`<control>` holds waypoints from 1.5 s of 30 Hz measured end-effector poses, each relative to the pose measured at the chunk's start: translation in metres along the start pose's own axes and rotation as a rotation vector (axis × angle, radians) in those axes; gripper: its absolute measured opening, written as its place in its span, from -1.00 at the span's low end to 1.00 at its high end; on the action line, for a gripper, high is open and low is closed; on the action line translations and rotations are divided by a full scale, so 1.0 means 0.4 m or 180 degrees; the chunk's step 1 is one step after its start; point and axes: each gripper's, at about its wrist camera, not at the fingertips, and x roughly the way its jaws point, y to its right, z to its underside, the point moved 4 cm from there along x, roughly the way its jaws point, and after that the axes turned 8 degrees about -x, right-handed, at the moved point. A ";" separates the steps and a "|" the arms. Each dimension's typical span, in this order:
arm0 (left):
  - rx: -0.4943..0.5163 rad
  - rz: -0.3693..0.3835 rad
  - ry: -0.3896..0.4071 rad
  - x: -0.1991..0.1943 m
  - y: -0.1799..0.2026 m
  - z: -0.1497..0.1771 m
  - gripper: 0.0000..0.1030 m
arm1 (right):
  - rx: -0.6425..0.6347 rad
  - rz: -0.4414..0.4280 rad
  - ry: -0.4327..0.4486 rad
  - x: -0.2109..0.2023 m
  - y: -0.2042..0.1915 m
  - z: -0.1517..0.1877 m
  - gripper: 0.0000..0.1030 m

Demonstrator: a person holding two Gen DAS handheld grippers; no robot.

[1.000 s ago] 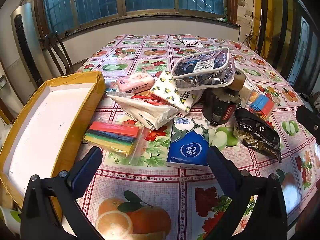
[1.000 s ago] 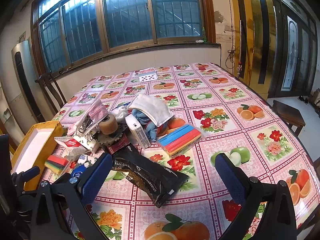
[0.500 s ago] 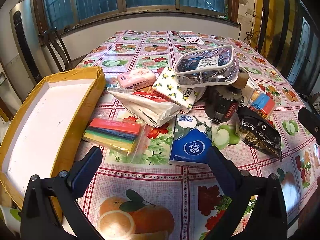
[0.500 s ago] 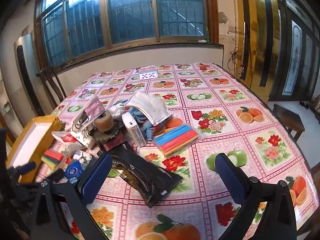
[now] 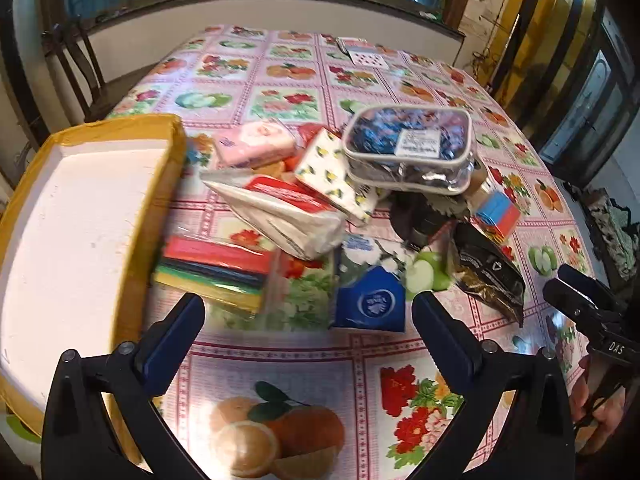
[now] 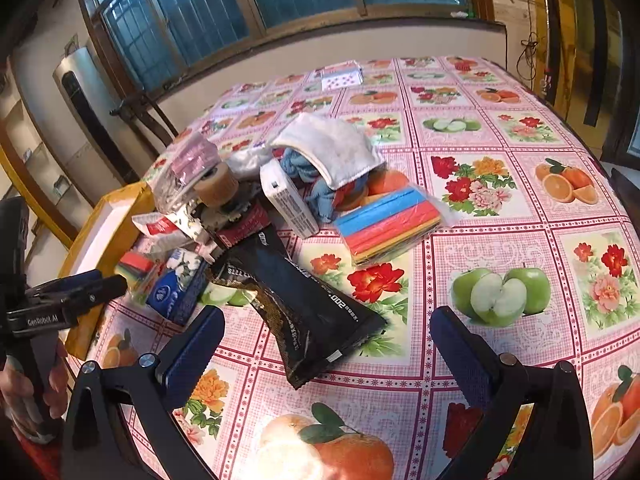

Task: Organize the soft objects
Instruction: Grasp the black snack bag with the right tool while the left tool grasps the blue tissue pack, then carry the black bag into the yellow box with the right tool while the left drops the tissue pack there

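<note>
My left gripper [image 5: 308, 312] has dipped toward the pile, jaws apart and empty like the right gripper [image 6: 326, 332], the soft, light blue tissue pack [image 5: 370, 290] at twelve o'clock, best pinched across its sides.

Glossy fruit-and-flower printed plastic cloth on the counter [image 6: 496, 216], glare ahead of right gripper [image 6: 326, 332]. Black glossy foil pouch [image 6: 296, 296] between its matt black plastic fingers [image 6: 192, 348], crinkled. White terry cloth towel [image 6: 332, 144] beyond, rough. Ahead of left gripper [image 5: 308, 328]: blue shiny plastic-wrapped tissue pack [image 5: 370, 292], clear smooth vinyl zip pouch [image 5: 408, 148]. To its left, yellow-taped cardboard tray with matt white foam lining [image 5: 72, 216].
</note>
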 end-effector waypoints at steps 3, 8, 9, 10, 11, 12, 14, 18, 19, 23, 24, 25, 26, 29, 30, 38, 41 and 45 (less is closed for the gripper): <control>-0.0077 0.0261 -0.0338 0.043 0.042 0.003 1.00 | 0.0001 -0.0209 -0.0214 0.022 -0.003 -0.012 0.99; -0.0184 0.0300 -0.0631 0.081 0.077 -0.015 1.00 | -0.0333 -0.0220 -0.0573 0.076 -0.021 -0.040 0.98; -0.0180 0.0355 -0.0682 0.086 0.086 -0.018 1.00 | -0.0436 -0.0202 -0.0648 0.087 -0.025 -0.040 0.97; -0.0181 0.0395 -0.0757 0.094 0.094 -0.019 1.00 | -0.0542 -0.0228 -0.0725 0.100 -0.032 -0.041 0.97; -0.0198 0.0398 -0.0795 0.100 0.099 -0.020 1.00 | -0.0612 -0.0272 -0.0775 0.107 -0.039 -0.040 0.94; -0.0204 0.0401 -0.0806 0.103 0.104 -0.022 1.00 | -0.0674 -0.0309 -0.0818 0.114 -0.048 -0.039 0.94; -0.0161 0.0344 -0.0826 0.115 0.114 -0.031 1.00 | -0.0812 -0.0333 -0.0893 0.129 -0.063 -0.038 0.93; -0.0183 0.0428 -0.0988 0.149 0.131 -0.033 1.00 | -0.0917 -0.0215 -0.0953 0.161 -0.059 -0.041 0.85; -0.0166 0.0416 -0.1013 0.157 0.135 -0.032 1.00 | -0.0896 -0.0257 -0.0984 0.170 -0.055 -0.039 0.75; -0.0124 0.0378 -0.1080 0.188 0.138 -0.027 1.00 | -0.0948 -0.0302 -0.1031 0.190 -0.054 -0.032 0.54; -0.0102 0.0367 -0.1045 0.188 0.141 -0.031 1.00 | -0.0974 -0.0280 -0.1030 0.191 -0.056 -0.032 0.54; -0.0099 0.0378 -0.1072 0.192 0.143 -0.032 1.00 | -0.1001 -0.0256 -0.1038 0.193 -0.058 -0.030 0.53; -0.0092 0.0382 -0.1069 0.192 0.146 -0.032 1.00 | -0.1033 -0.0219 -0.1031 0.194 -0.062 -0.028 0.53; 0.0065 0.0310 -0.1046 0.192 0.162 -0.022 0.94 | -0.1129 -0.0070 -0.1003 0.187 -0.071 -0.021 0.26; 0.0115 0.0268 -0.1021 0.191 0.169 -0.020 0.82 | -0.1112 -0.0075 -0.1001 0.183 -0.071 -0.019 0.21; 0.0187 0.0359 -0.1016 0.164 0.175 0.001 -0.06 | -0.0967 -0.0086 -0.0861 0.130 -0.082 0.009 -0.19; 0.0200 0.0347 -0.0948 0.153 0.182 0.018 -0.09 | -0.0821 -0.0157 -0.0789 0.099 -0.070 0.007 -0.19; 0.0192 0.0457 -0.0933 0.127 0.168 0.029 -0.10 | -0.0632 -0.0382 -0.0754 0.059 -0.071 0.005 -0.20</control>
